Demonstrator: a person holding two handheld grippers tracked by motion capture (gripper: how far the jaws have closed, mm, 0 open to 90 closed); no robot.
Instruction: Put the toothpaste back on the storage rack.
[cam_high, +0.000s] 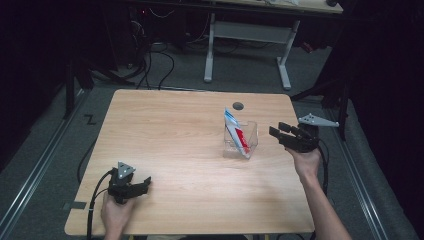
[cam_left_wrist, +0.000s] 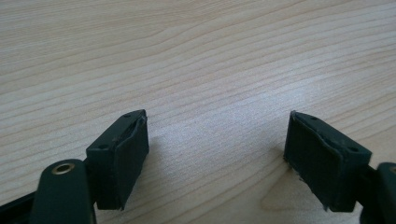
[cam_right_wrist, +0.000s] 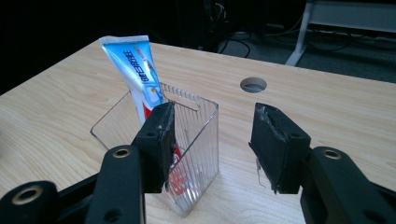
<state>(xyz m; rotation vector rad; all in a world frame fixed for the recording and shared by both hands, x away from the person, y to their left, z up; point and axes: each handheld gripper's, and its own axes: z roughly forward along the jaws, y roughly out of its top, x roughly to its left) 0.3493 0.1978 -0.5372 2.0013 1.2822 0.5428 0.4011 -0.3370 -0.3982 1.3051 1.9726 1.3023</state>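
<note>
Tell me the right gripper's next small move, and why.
Probably ease the right gripper toward the clear bin to close on its near wall or on the toothpaste tube that stands tilted inside. Its jaws are open with nothing between them, just short of the bin. The left gripper rests open, far off.
</note>
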